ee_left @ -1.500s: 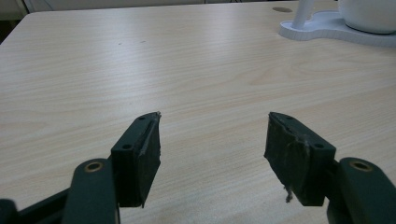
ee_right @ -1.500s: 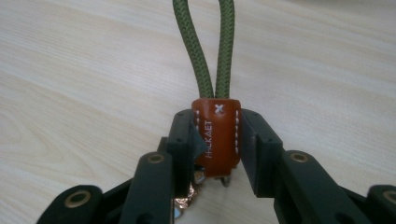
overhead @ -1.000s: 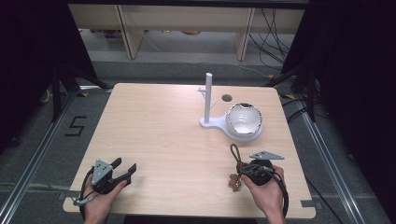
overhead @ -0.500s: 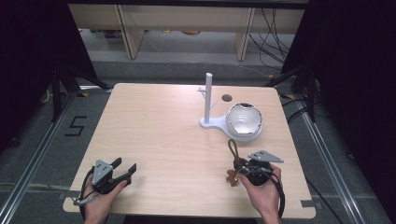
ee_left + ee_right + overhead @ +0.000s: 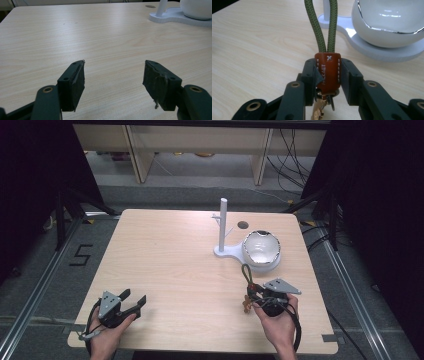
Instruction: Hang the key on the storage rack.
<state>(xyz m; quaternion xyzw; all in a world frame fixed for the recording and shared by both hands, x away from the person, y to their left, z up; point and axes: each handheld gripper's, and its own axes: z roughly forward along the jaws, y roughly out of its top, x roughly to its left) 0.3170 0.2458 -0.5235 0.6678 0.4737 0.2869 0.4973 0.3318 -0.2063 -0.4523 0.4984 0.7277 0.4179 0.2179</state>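
The keychain (image 5: 327, 71), light w/ a limp cord loop, is clamped at its stiff leather tab by the closed right gripper (image 5: 328, 75) near the stand (image 5: 223, 227); left gripper (image 5: 113, 80) is held open, empty.

A brown leather tab (image 5: 327, 72) on the green cord loop (image 5: 324, 25) is showing stamped letters reading "THCKAET", uncertainly, beside a stitched cross. The floor (image 5: 60, 265) left of the table (image 5: 165, 260) is bearing a taped "5" (image 5: 81, 255).
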